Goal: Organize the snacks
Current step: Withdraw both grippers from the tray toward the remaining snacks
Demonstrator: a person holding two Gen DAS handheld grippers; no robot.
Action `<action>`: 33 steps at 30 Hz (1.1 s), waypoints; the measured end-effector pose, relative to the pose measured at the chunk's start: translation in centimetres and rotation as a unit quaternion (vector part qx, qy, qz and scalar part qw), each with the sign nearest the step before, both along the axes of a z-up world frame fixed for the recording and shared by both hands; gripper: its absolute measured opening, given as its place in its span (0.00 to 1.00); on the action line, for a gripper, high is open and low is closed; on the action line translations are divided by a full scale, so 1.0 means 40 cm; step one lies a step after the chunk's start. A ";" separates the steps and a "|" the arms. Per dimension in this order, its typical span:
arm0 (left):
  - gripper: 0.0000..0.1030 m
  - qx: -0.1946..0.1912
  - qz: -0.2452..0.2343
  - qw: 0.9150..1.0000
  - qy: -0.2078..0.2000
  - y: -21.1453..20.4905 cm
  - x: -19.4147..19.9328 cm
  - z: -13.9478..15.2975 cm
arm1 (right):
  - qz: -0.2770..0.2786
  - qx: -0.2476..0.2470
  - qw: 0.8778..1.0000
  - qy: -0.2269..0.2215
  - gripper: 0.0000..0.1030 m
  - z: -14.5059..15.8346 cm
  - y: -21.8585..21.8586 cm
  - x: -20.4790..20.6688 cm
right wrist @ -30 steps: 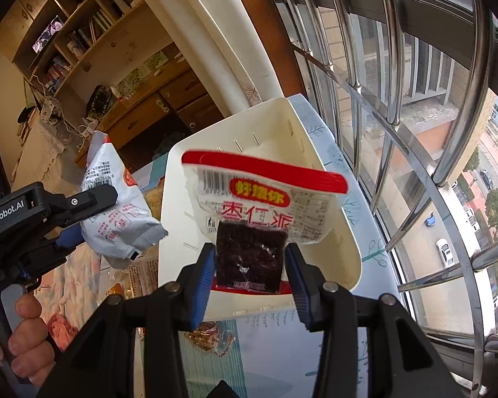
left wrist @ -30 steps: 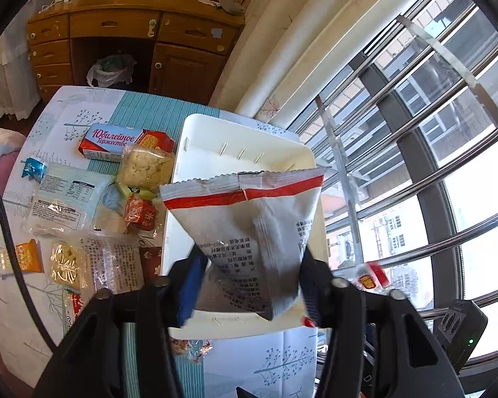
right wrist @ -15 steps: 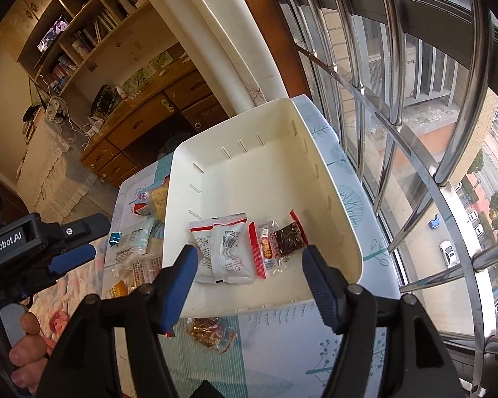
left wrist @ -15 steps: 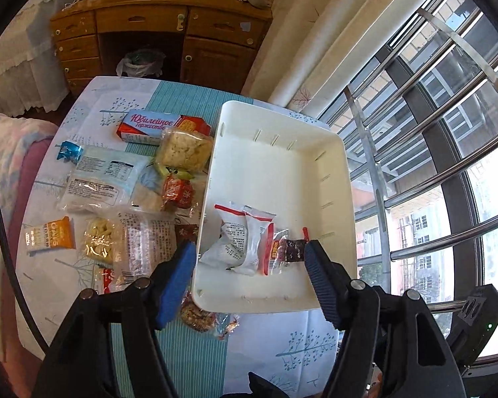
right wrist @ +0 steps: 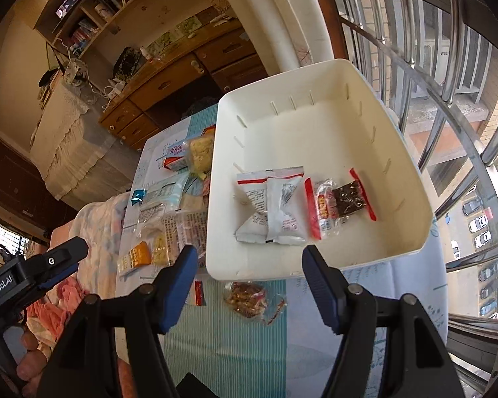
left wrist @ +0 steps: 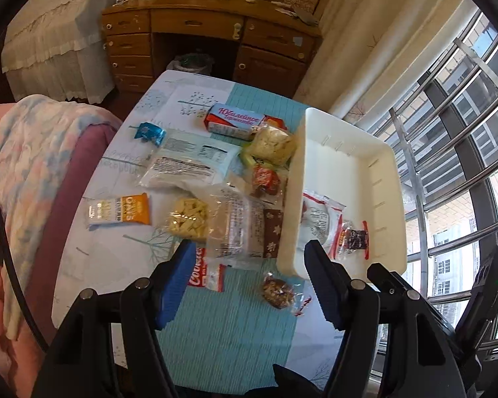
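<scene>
In the left wrist view the left gripper (left wrist: 250, 270) fills the bottom of the frame, jaws apart and holding nothing, over loose snacks (left wrist: 212, 195) spread across the table (left wrist: 229, 348) at centre left, while the white bin (left wrist: 386, 172) at centre right holds a white packet (left wrist: 318, 219) and a red-edged packet (left wrist: 353, 238) lying side by side. In the right wrist view the right gripper (right wrist: 247, 273) at the bottom is likewise parted and empty, its blue pads either side of the bin's near wall, with both packets lying in the near half of the bin.
</scene>
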State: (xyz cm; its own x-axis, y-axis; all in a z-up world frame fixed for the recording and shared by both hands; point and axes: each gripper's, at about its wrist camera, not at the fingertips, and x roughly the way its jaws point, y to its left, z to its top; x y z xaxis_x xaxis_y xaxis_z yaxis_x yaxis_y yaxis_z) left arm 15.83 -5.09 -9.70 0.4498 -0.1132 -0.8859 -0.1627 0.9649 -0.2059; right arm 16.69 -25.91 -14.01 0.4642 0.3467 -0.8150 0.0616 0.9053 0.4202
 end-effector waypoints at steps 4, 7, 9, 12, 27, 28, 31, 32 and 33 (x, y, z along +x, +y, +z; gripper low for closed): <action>0.65 0.005 0.000 1.000 0.000 0.083 -0.033 -0.013 | 0.005 -0.004 1.000 0.013 0.64 -0.006 0.061 -0.015; 0.65 0.008 -0.009 1.000 0.012 0.141 -0.047 -0.029 | -0.004 -0.007 1.000 0.029 0.64 -0.012 0.099 -0.024; 0.65 0.009 -0.019 1.000 0.019 0.178 -0.051 -0.037 | -0.015 -0.003 0.999 0.041 0.64 -0.020 0.121 -0.031; 0.65 0.018 -0.037 0.999 0.027 0.223 -0.049 -0.044 | -0.043 0.003 0.997 0.066 0.64 -0.043 0.144 -0.041; 0.72 0.057 -0.151 0.984 0.071 0.373 0.049 -0.114 | -0.214 0.019 0.967 0.139 0.64 -0.144 0.205 -0.119; 0.72 0.060 -0.161 0.982 0.073 0.376 0.056 -0.122 | -0.222 0.018 0.965 0.140 0.64 -0.150 0.211 -0.122; 0.72 0.072 -0.197 0.975 0.080 0.390 0.083 -0.153 | -0.245 0.011 0.960 0.138 0.64 -0.167 0.235 -0.135; 0.72 0.076 -0.207 0.972 0.082 0.393 0.092 -0.165 | -0.250 0.006 0.959 0.133 0.64 -0.172 0.243 -0.140; 0.72 0.079 -0.220 0.968 0.086 0.397 0.101 -0.179 | -0.254 0.000 0.959 0.129 0.64 -0.176 0.252 -0.144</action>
State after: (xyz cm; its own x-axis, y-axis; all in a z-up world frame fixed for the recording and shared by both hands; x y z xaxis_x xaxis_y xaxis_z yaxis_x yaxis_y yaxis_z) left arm 19.86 10.77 -16.84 0.2338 -0.1166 -0.9653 0.2526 0.9660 -0.0555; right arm 10.94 -15.84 -21.06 0.3561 0.1293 -0.9255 0.5965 0.7309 0.3316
